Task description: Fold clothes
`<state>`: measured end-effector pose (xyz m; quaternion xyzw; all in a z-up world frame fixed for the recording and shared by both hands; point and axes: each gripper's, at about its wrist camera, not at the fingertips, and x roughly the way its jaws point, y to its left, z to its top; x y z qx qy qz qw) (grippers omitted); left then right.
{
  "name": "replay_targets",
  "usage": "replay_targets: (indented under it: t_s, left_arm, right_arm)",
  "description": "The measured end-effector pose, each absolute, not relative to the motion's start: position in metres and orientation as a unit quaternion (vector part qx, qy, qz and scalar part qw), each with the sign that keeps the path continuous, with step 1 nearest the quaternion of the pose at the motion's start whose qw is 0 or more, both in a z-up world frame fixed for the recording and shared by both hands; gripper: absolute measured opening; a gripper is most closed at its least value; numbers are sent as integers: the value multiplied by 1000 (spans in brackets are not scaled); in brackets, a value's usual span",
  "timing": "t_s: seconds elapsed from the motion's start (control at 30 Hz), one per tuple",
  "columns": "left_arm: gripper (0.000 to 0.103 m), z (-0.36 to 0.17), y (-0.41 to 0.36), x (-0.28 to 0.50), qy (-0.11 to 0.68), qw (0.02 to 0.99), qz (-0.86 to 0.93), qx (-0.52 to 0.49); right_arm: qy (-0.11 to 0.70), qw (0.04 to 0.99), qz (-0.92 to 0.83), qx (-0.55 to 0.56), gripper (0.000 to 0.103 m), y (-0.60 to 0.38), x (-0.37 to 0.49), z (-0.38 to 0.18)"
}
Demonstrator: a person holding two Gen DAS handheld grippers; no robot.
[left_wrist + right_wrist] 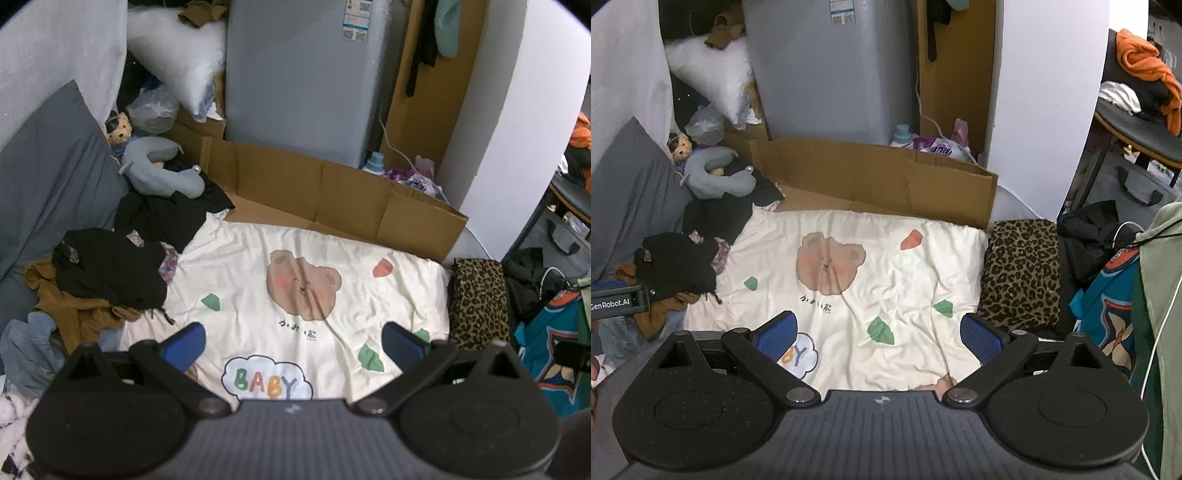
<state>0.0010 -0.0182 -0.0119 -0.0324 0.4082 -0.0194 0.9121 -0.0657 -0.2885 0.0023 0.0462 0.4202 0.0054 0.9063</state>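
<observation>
A heap of unfolded clothes (107,273) lies at the left of the cream bear-print bedsheet (369,295): black pieces on top, a brown garment and pale denim below. The same heap (677,264) shows at the left in the right wrist view. A folded leopard-print garment (478,302) (1021,269) rests at the sheet's right edge. My left gripper (293,345) hovers open above the near part of the sheet, holding nothing. My right gripper (879,338) is open too, over the bedsheet (905,280), with nothing between its blue pads (777,338). The left gripper's body (617,301) peeks in at the left.
A flattened cardboard box (332,195) stands behind the sheet, with a grey appliance (295,81) beyond it. Grey pillow (48,162), neck pillow (162,170) and plush toy at back left. Bags and dark clothes (1097,229) crowd the right; a table (1137,136) with clothes stands further right.
</observation>
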Motion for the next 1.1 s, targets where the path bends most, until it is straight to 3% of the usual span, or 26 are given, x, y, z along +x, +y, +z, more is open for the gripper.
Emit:
replay_targets:
  t_s: [1.1]
  left_arm:
    - [102, -12, -22, 6, 402, 916, -15, 10]
  right_arm:
    - [442, 894, 23, 72, 98, -294, -59, -4]
